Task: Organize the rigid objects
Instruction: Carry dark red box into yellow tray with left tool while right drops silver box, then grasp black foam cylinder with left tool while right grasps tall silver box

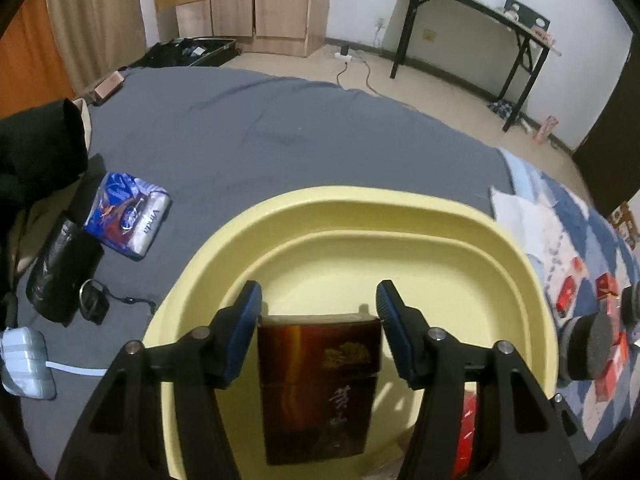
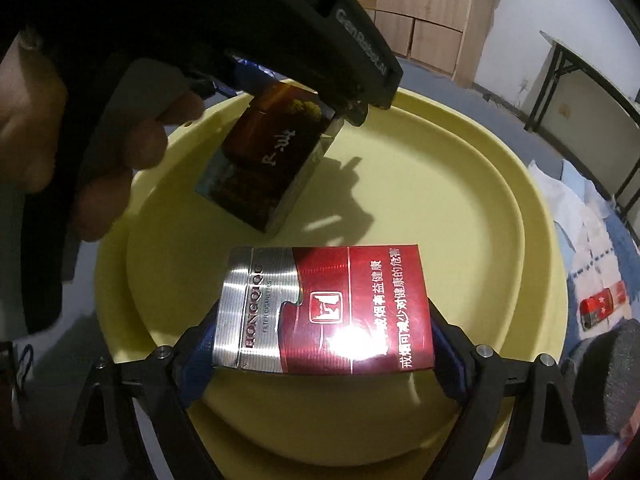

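Note:
A pale yellow basin [image 1: 360,196] sits on the grey bed sheet. My left gripper [image 1: 318,300] hangs over it, blue pads either side of a dark brown cigarette box [image 1: 318,388]. A thin gap shows at the right pad, so the jaws stand open around it. In the right wrist view that brown box [image 2: 264,160] tilts with its lower end on the basin [image 2: 520,184] floor. My right gripper [image 2: 324,320] is shut on a red and silver cigarette pack [image 2: 328,308], held crosswise above the basin's near side. Its pads are mostly hidden behind the pack.
On the sheet to the left lie a blue tissue pack [image 1: 126,216], a black bag [image 1: 60,272] and a white charger [image 1: 26,360]. Several red packs [image 1: 568,292] lie on a blue patterned cloth at the right. A hand [image 2: 132,152] grips the left tool.

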Demonstrator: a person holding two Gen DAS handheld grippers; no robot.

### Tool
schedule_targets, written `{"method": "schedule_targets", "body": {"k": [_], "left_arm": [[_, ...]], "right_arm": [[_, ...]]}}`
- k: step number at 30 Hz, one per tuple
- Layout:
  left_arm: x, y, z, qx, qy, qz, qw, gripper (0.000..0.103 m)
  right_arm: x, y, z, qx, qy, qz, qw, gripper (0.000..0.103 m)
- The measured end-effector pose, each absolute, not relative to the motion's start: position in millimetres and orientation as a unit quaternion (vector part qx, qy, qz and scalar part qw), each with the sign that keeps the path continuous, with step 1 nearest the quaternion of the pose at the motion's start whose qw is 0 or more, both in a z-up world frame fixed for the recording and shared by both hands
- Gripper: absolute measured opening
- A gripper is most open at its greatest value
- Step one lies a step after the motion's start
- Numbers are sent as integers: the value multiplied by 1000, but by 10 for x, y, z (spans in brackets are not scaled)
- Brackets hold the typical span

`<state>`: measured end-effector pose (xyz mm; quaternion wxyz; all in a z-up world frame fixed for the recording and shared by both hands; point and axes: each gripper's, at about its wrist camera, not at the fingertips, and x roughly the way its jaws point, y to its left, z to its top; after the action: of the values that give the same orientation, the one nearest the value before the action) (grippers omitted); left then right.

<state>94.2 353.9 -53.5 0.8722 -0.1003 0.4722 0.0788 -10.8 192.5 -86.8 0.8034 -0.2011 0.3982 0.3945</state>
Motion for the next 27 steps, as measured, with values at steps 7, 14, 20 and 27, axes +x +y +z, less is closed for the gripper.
{"method": "schedule_targets", "body": {"k": [7,14,20,27], "left_arm": [[749,3173,95,-119,428,50,894,103],[662,1981,520,-95,445,-14,891,103],[623,1296,771,-86,454,-41,886,103],[691,1121,327,-83,484,-19,871,103]], "right_arm": [[-410,1485,-397,-110,354,387,844,103],[-548,-38,109,-56,321,289,900,103],[-566,-1622,193,-38,350,144,925,103],[-286,-2777,-24,133,390,41,910,103]]}}
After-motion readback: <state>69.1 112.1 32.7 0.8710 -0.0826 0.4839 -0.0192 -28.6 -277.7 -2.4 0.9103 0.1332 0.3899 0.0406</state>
